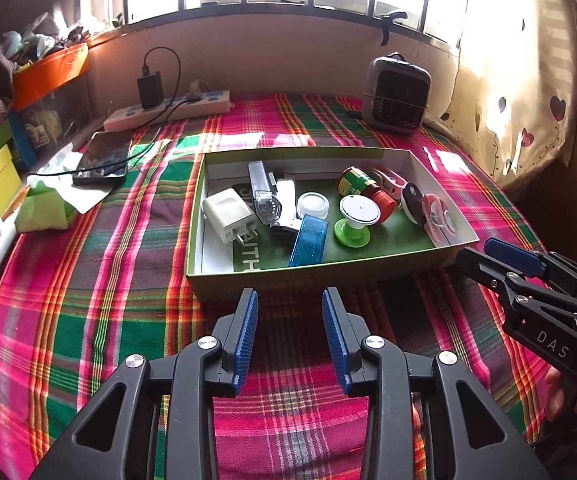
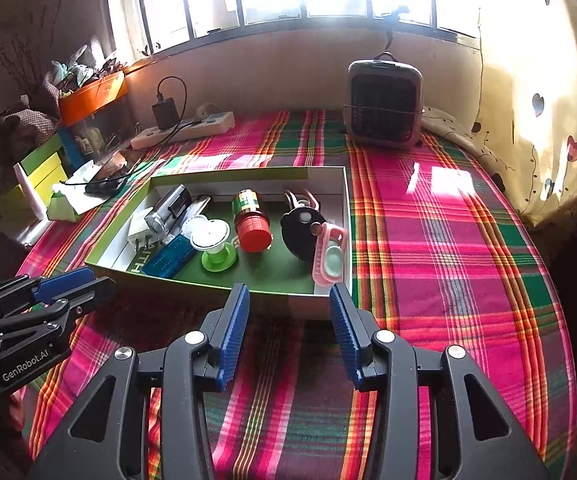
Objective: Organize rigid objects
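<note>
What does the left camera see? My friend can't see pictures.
An open box full of small things sits on a plaid cloth, among them a white charger, a blue case and a red-capped jar. The left gripper is open and empty just in front of it, the right gripper beside it.

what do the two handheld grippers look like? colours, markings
Both match: black plastic bodies with angular linkage arms, triangular cut-outs and silver round bolt heads. The left gripper and right gripper each carry two fingers faced with blue ribbed pads. White lettering on the sides: "DAS" on the right one, "GenRobot.AI" on the left one. No cables visible; no sleeves discernible.
</note>
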Tool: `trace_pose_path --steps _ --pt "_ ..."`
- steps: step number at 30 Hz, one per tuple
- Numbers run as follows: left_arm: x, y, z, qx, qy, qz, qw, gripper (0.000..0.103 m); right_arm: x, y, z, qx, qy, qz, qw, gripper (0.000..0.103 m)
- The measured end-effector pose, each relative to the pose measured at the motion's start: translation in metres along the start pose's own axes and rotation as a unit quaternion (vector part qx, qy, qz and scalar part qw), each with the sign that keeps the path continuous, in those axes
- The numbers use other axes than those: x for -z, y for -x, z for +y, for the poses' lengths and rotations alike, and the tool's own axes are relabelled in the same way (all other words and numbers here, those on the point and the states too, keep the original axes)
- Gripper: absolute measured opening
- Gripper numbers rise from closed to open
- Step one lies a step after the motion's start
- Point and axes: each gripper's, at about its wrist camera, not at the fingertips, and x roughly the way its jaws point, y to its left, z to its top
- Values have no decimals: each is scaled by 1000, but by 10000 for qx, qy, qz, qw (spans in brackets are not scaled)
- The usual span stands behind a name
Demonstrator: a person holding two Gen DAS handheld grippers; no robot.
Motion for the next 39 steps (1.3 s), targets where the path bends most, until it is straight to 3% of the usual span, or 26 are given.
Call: trace_pose_path --steps 9,17,22,26,34,39 --pt "37 -9 6 -155 198 464 9986 33 32 -10 13 100 97 550 9984 51" --pt "44 -6 3 -355 104 320 9988 33 42 -12 11 229 47 656 9976 51" --pt "44 -8 -3 -340 117 255 9990 47 44 -10 9 328 33 648 9974 53" --pt "45 -9 -10 -535 50 224 9983 50 45 -9 7 402 4 647 9971 56" --pt "43 -11 -14 -568 137 240 9980 58 45 -8 -1 576 -72 656 9962 58" --pt "43 -12 -15 -550 124 253 9981 62 45 -9 -2 698 -93 689 9951 65"
